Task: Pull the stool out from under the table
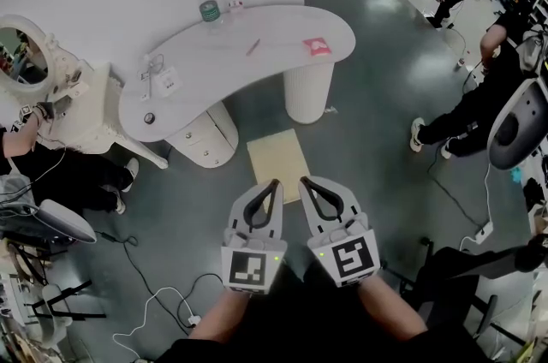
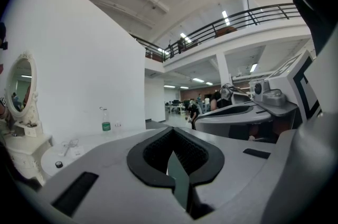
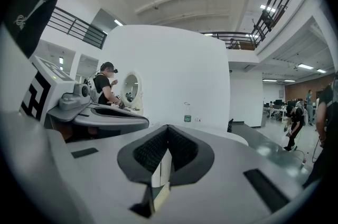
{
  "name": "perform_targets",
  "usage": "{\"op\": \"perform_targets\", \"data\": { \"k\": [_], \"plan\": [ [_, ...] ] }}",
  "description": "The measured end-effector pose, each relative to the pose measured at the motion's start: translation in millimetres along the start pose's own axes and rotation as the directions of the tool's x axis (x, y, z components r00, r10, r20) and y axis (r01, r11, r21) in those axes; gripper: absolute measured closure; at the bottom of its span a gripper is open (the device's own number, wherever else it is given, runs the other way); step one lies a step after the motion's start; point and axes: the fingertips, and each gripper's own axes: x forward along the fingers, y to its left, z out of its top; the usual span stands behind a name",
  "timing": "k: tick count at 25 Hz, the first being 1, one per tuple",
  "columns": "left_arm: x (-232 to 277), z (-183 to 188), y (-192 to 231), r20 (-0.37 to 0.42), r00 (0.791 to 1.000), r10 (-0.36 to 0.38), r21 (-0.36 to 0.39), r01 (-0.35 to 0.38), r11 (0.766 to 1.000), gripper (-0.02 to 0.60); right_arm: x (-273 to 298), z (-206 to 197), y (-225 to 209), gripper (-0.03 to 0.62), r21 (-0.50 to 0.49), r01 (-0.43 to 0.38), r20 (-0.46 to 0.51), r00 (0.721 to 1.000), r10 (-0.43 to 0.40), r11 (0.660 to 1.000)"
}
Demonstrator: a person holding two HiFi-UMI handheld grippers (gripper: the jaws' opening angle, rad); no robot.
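Observation:
A pale yellow rectangular stool seat [image 1: 277,165] stands on the grey floor, in front of the white curved table [image 1: 282,40] and between its drawer pedestal [image 1: 205,139] and its round leg [image 1: 306,92]. My left gripper [image 1: 272,184] and right gripper [image 1: 305,182] are held side by side, level, just short of the seat's near edge. Both are shut and empty. In the left gripper view the left gripper [image 2: 171,136] points past the tabletop [image 2: 68,153]. In the right gripper view a pale strip shows through the slit of the right gripper [image 3: 168,132].
On the table are a bottle [image 1: 208,8], a pink card [image 1: 317,46] and small items. A vanity with an oval mirror [image 1: 26,53] and a seated person are at the left. More people [image 1: 467,117] and chairs are at the right. Cables [image 1: 163,293] lie on the floor.

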Motion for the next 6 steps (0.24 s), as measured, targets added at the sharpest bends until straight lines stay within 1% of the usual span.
{"op": "perform_targets", "data": {
  "k": [6],
  "plan": [
    [2.2, -0.9, -0.1, 0.003, 1.0, -0.001, 0.003, 0.001, 1.0, 0.577, 0.8, 0.6, -3.4, 0.588, -0.007, 0.005, 0.006, 1.0, -0.005, 1.0]
  ]
}}
